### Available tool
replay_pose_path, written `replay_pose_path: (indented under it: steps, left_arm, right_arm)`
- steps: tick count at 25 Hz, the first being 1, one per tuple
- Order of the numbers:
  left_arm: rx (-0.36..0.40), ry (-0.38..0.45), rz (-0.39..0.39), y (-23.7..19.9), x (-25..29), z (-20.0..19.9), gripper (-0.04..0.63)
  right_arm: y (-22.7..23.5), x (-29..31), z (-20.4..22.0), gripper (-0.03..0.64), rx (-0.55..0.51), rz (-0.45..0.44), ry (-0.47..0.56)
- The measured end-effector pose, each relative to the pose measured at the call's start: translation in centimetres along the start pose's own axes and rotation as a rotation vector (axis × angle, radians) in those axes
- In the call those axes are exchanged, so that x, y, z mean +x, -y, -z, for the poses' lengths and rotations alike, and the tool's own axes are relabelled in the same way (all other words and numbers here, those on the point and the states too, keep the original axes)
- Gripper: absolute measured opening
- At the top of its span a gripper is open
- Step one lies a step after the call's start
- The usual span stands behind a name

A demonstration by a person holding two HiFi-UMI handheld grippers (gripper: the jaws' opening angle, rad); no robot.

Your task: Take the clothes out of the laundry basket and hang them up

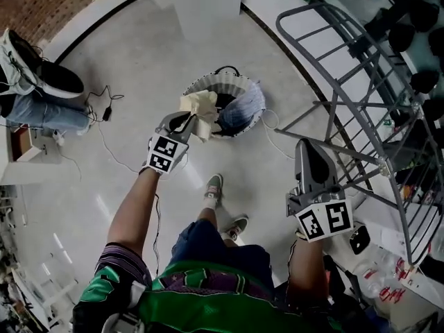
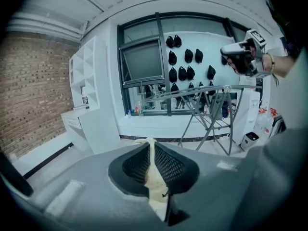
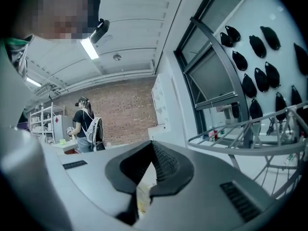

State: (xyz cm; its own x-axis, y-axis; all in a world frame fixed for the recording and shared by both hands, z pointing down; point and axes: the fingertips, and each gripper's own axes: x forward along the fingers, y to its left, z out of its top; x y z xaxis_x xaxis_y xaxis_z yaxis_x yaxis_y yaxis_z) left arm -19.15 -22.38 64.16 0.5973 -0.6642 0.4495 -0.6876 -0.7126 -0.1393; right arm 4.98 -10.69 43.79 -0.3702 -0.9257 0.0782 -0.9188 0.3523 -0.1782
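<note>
Jaws of the left gripper pinch a cream cloth; the right gripper is closed, empty. The thin grip may slip before reaching the rack.

I only see a strip of the cream cloth in the jaws of my left gripper. The drying rack runs off the right edge. Clothes hide the inside of the laundry basket.

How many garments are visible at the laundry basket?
2: a cream cloth held in the left tongs, a bluish cloth inside the basket. Others may lie hidden underneath.
</note>
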Motion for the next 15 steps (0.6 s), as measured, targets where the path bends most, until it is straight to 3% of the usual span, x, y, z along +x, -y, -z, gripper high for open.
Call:
replay_pose_path:
  steps: [7,15]
  left_arm:
    - [0.042,0.086,-0.026,2.8,-5.4,-7.5,0.037]
    - [0.04,0.223,-0.073,5.3,-11.9,-15.9,0.037]
  right_arm:
    - [-0.4,-5.5,-5.8,0.0,-0.03,0.019,0.077]
    - [-0.8,-12.6,-10.8,0.001,-0.063,0.033,0.165]
